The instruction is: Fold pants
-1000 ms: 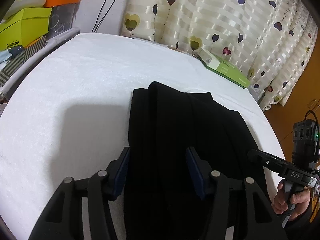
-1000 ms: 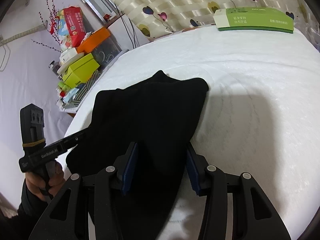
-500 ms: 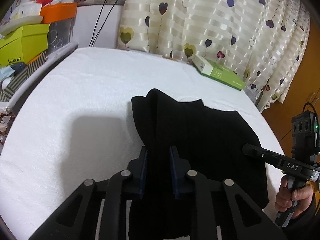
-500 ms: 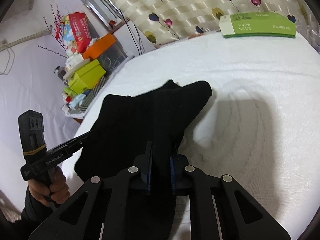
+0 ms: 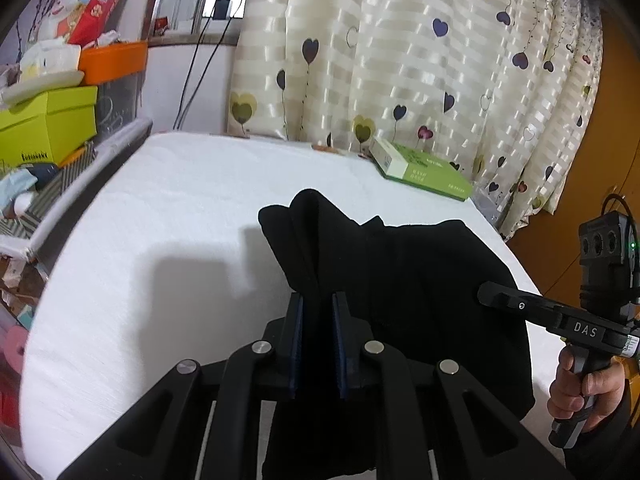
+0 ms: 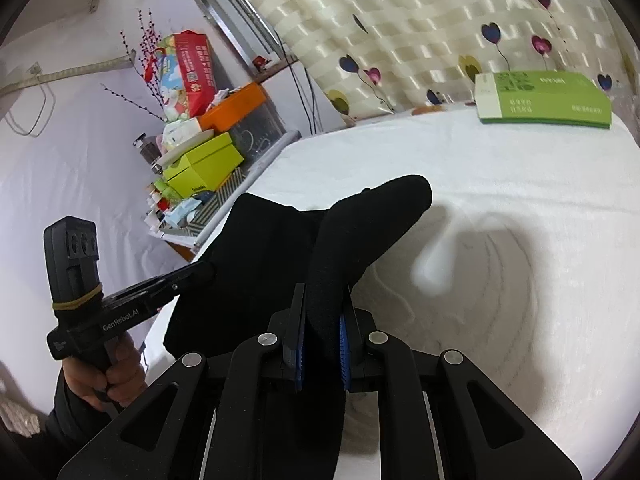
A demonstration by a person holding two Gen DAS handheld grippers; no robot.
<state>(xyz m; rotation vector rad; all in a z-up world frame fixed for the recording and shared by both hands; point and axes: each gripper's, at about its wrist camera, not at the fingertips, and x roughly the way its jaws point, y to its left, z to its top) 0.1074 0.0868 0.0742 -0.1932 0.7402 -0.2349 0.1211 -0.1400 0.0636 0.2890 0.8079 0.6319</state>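
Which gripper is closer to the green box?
Probably right. The right gripper holds the pants on the side nearer the green box; the left gripper grips their other side.

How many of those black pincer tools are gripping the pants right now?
2. The left gripper pinches a bunch of the black pants on one side; the right gripper clamps the near edge on the other. None seems hidden.

Pants (image 5: 404,280) lay on the bench (image 5: 160,240) near its front edge; box (image 5: 420,170) behind them, by the curtain (image 5: 400,60); clutter (image 5: 48,120) left of the bench
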